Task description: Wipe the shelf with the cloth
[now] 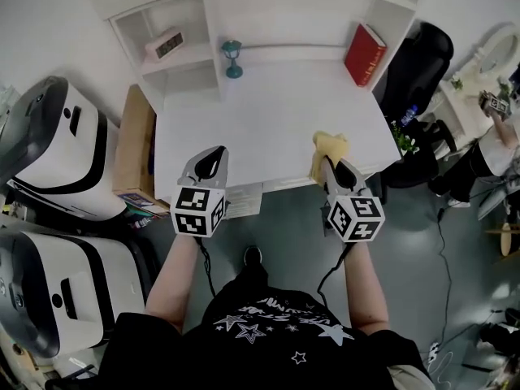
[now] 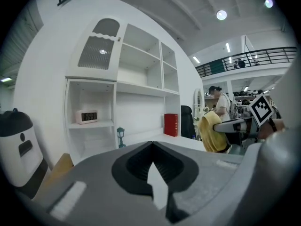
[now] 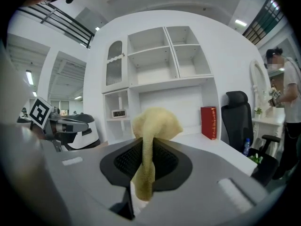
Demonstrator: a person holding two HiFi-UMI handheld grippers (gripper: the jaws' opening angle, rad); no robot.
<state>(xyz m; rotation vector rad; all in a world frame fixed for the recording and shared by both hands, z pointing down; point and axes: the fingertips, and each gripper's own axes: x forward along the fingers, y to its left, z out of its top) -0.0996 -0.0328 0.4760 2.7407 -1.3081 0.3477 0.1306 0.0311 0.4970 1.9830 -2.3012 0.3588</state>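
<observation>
Fingers [image 3: 173, 167] of right gripper [image 1: 327, 166] clamped on yellow cloth [image 1: 328, 147], over lower-right part of table [image 1: 268, 128]. Cloth long axis runs along the fingers, bunched end toward shelf [image 1: 276, 51] at frame top. Left gripper [image 1: 213, 158] fingers together, empty.

limp yellow cloth [image 3: 157, 122] (bunched) before white shelf [image 3: 187, 103]

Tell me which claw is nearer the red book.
Right. The right claw, holding the cloth, is at the front edge of the desk, almost straight out from the book. The left claw is farther left along that edge.
</observation>
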